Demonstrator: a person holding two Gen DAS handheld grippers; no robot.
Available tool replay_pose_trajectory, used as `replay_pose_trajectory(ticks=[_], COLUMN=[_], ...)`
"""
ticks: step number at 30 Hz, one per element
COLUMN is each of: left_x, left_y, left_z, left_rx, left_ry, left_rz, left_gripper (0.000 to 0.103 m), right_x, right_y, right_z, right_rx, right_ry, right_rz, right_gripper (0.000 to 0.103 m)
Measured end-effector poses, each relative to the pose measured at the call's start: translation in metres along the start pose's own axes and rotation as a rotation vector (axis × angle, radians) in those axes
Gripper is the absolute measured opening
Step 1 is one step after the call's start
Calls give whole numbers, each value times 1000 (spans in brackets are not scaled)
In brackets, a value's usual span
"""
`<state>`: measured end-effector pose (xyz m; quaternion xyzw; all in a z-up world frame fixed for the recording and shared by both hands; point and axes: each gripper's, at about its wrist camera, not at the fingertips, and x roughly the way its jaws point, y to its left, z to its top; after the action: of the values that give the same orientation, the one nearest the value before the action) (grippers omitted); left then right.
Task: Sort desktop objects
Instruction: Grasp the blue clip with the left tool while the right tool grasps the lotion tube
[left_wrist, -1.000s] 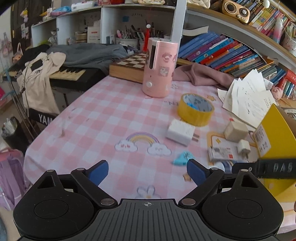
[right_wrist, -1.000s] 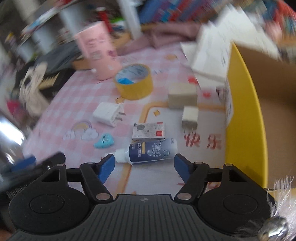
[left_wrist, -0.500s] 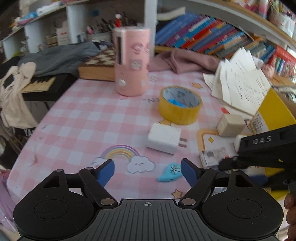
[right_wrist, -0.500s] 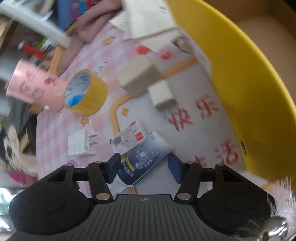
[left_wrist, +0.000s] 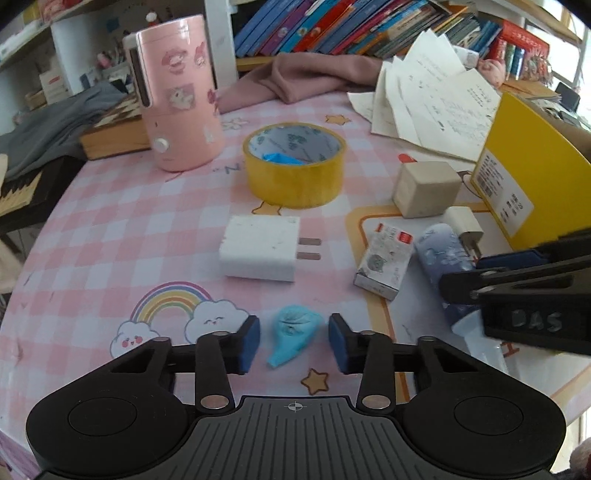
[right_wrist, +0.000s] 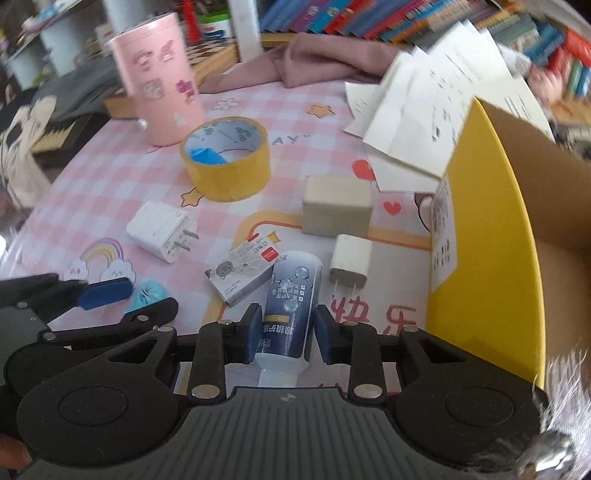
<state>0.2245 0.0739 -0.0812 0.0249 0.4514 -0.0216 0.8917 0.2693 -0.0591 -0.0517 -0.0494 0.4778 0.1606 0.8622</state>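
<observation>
The blue tube (right_wrist: 289, 295) is lying on the pink checked tablecloth (left_wrist: 110, 229) with its cap end toward the right gripper (right_wrist: 283, 334), whose jaws have just been closing around it; the left pad is lying against the tube's side, the right one looks to be touching or a hair off, and I cannot tell which. Just to the left, the small teal balloon-like scrap (left_wrist: 293, 334) is sitting between the fingers of the left gripper (left_wrist: 293, 341), whose jaws have also been closing but are standing apart from it on both sides, gaps showing. Around these two, everything is waiting loose on the cloth: a small printed carton (right_wrist: 242, 275) touching the tube, a little white plug (right_wrist: 349, 264) just beside it, a beige cube (right_wrist: 337, 210), a bigger white charger (left_wrist: 260, 247), and a roll of yellow tape (left_wrist: 295, 164) with the pink canister (left_wrist: 175, 92) behind. The yellow box (right_wrist: 491, 236) is standing open at the right, and what shows of its inside looks bare, so to my eye the sorting is barely starting, with every piece left to go. The box wall is rising close to the right gripper, so the tube will need lifting over that rim, and the papers (left_wrist: 436, 99) are leaning over its far corner. The two grippers are working near each other, with little slack between them; the cloth to the left is lying open.
</observation>
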Motion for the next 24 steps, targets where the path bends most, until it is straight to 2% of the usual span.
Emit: replay_pose_trajectory(ticks=[2, 5, 11, 24], left_x=[-1, -2, -10, -69], left_y=[-2, -2, 5, 11], left_z=[-1, -3, -5, -2], left_rx=[9, 11, -44, -118], left_ry=[-4, -16, -46, -181], left_rz=[-7, -11, -21, -55], left_gripper=[27, 27, 26, 26], right_x=[3, 16, 16, -37], right_y=[2, 0, -2, -2], right_z=[-1, -2, -7, -8], right_rx=[-13, 5, 0, 32], right_ry=[0, 37, 4, -128], right_rz=[-4, -12, -13, 85], right_gripper=[33, 34, 31, 31])
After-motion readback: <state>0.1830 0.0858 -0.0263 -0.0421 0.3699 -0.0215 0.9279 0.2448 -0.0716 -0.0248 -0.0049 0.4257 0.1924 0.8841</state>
